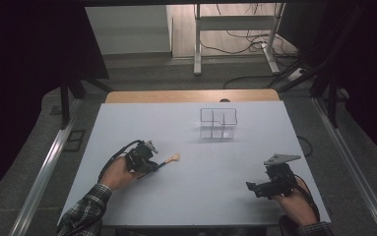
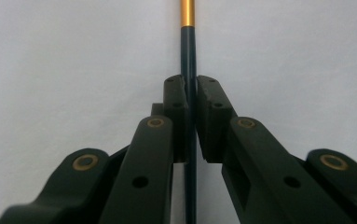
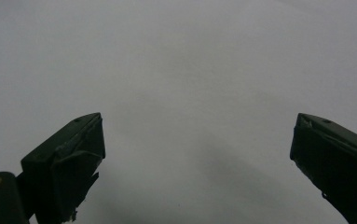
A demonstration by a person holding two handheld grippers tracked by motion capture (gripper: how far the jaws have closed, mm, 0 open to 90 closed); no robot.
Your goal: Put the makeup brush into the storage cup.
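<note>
At the worktop's (image 1: 127,123) near left, left tongs (image 1: 152,166) clamped on a brush's (image 1: 169,161) dark handle (image 2: 188,56), the gold ferrule (image 2: 187,13) just beyond the pads, the pale tip lying on the white surface toward the centre. At near right, right tongs (image 1: 253,187) spread wide and holding nothing, pointing left, well apart from the brush. Farther back, right of centre, a clear divided box (image 1: 218,123) stands alone.
</note>
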